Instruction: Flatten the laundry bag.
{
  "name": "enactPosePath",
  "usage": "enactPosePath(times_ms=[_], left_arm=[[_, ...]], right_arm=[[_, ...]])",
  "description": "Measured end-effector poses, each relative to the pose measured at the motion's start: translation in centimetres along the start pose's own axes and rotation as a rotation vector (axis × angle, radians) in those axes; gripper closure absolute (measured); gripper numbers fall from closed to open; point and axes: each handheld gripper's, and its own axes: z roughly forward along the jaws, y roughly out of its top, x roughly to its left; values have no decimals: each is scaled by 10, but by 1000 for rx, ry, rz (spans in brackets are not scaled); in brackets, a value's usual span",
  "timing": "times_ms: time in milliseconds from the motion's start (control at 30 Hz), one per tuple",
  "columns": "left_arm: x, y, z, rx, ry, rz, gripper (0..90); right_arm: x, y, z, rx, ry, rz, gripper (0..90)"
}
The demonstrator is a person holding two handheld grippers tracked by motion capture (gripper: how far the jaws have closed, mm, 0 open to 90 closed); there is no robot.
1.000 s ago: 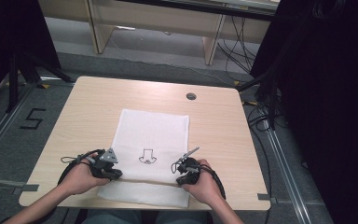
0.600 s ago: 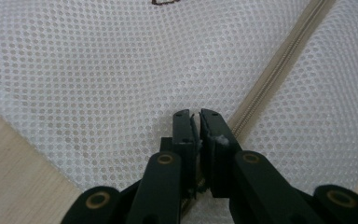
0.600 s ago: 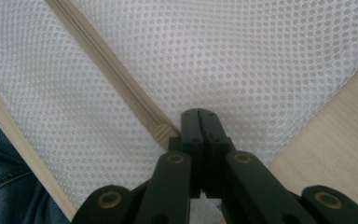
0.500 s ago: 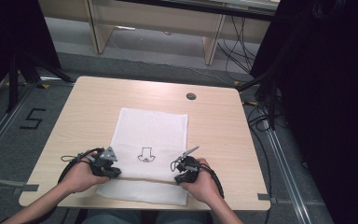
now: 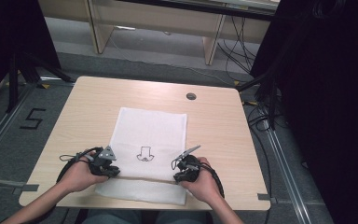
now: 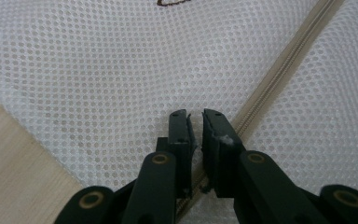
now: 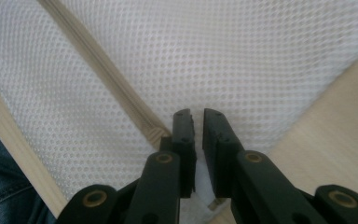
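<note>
A white mesh bag (image 5: 151, 126) with a black arrow print (image 5: 144, 153) lies flat on the wooden table (image 5: 88, 107), and its near end is folded over. My left gripper (image 5: 115, 171) rests on the bag's left side at the fold. In the left gripper view the gripper (image 6: 196, 116) shows a narrow gap beside the beige zipper (image 6: 284, 70), with no cloth pinched. My right gripper (image 5: 177, 176) sits at the bag's right edge. The right gripper view shows the gripper (image 7: 196, 114) slightly parted over the mesh near the zipper (image 7: 98, 70). Both pairs of jaws have just been opening.
A round cable hole (image 5: 191, 96) sits near the table's far edge. Black stands and cables stand on the floor left and right of the table. A person's knee in blue jeans (image 7: 0, 186) is at the table's near edge.
</note>
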Motion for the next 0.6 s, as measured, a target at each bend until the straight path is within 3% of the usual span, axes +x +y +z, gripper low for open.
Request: enactPosePath(times_ms=[33,67,133,233,333,367,400,433,467,533,600], left_arm=[[0,0,-1,-10,-2,-3,786],[-2,1,0,-36,0,-14,777],[-2,2,-2,-57,-8,9,759],[-5,5,-3,-110,1,-6,721],[-5,5,-4,-156,5,-8,660],[-4,5,-4,-169,13,6,640],[-3,5,-4,-181,14,-7,616],[-1,5,-4,-195,23,13,598],[-1,5,-3,-203,21,8,567],[0,5,-2,-218,21,-15,541],[2,5,-3,-228,31,-7,515]], right_arm=[[-1,0,-3,-29,-5,-10,824],[-2,0,-8,-52,-6,8,809],[-5,-2,-15,-86,-17,24,784],[-15,-8,-23,-134,-25,71,756],[-22,-15,-28,-138,-35,133,731],[-24,-16,-28,-147,-40,134,726],[-26,-17,-29,-150,-43,142,718],[-27,-18,-30,-157,-42,147,711],[-29,-18,-30,-168,-58,135,691],[-28,-18,-31,-153,-75,155,672],[-29,-19,-31,-174,-82,134,658]])
